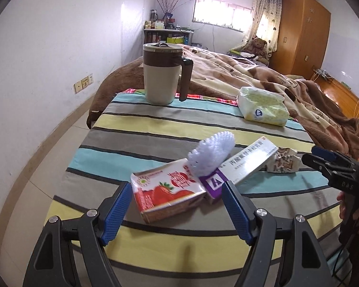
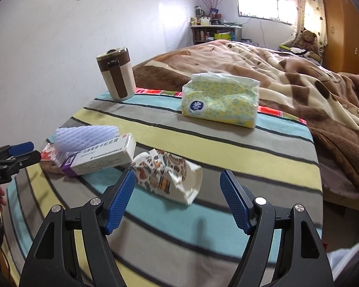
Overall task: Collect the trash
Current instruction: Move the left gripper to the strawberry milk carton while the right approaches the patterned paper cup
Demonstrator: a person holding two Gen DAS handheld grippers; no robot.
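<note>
Tilting downward, both tongs gaping: left tongs [image 1: 177,191], right tongs [image 2: 178,181].

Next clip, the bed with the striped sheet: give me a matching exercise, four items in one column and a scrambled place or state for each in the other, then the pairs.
Items
1. lidded mug
2. tissue pack
3. crushed paper cup
4. foam fruit net

Descriptions
A. lying on its side, just ahead of the open right gripper
B. resting on top of the medicine box
C. standing upright at the far left of the striped sheet
D. yellow and white, at the sheet's far edge beside the brown blanket

Pairs: 1-C, 2-D, 3-A, 4-B
</note>
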